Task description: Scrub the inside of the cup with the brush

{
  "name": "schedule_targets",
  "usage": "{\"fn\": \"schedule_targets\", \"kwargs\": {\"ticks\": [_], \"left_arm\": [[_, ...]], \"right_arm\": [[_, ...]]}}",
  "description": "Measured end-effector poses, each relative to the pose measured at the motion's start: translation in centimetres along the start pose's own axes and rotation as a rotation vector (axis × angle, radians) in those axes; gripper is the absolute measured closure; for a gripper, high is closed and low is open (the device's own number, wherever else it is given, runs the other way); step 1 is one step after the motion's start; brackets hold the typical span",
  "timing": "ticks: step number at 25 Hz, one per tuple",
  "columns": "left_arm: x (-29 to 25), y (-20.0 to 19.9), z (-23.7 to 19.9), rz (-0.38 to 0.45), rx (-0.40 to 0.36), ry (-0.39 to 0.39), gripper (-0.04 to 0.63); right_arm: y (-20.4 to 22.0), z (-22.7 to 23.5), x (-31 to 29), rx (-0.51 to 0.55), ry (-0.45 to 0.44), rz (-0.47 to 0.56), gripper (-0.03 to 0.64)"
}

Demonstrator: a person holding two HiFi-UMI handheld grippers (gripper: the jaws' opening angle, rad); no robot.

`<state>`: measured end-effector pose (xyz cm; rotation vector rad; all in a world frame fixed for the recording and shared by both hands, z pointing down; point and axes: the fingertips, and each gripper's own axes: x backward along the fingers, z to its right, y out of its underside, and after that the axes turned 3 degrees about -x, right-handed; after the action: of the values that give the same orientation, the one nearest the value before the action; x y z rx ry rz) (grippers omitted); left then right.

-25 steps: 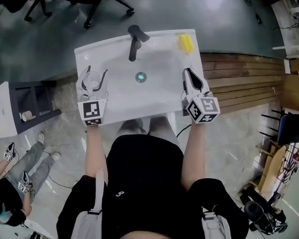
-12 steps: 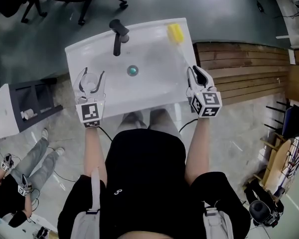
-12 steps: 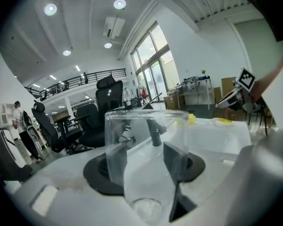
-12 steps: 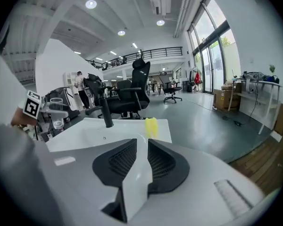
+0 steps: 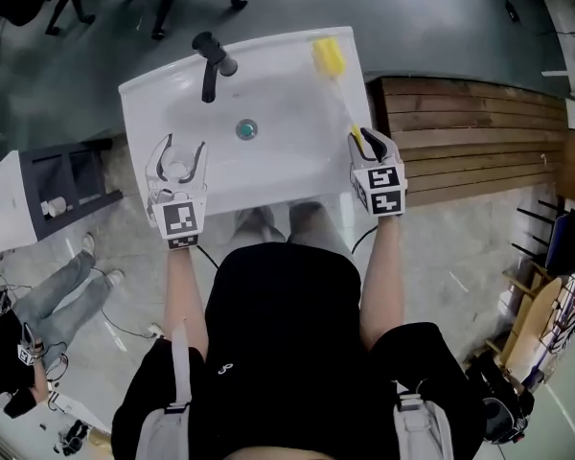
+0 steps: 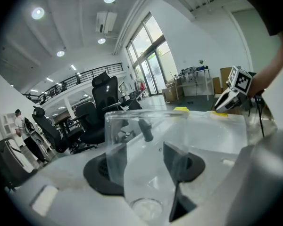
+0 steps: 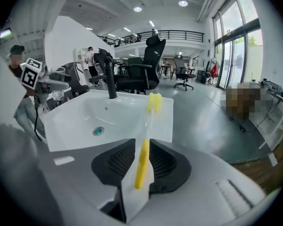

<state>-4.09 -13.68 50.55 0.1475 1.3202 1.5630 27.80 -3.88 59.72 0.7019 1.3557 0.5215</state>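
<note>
Yellow brush (image 5: 329, 57), clear cup (image 6: 146, 164), white sink (image 5: 287, 151), black tap (image 5: 211, 60), teal drain (image 5: 246, 128), brown planks (image 5: 460, 132).

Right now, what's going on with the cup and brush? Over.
Left gripper shut on clear plastic cup. Right gripper: jaws just opened around yellow sponge brush. Nothing blocking.

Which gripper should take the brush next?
Right. The right gripper has its jaws, which have just been opening, on either side of the brush handle on the sink rim, not pressing it; closing would likely grip it. The left gripper is occupied, shut on the cup.
</note>
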Motion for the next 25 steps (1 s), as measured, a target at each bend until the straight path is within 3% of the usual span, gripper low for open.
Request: {"fn": "schedule_targets", "kwargs": {"ticks": [15, 25], "left_arm": [[0.9, -0.8, 3.1, -0.064, -0.013, -0.061, 0.330], [0.8, -2.0, 3.7, -0.056, -0.019, -0.077, 0.330]], "right_arm": [[1.1, 0.6, -1.6, 0.045, -0.074, -0.036, 0.541], [1.0, 1.1, -1.8, -0.001, -0.101, -0.045, 0.555]]}}
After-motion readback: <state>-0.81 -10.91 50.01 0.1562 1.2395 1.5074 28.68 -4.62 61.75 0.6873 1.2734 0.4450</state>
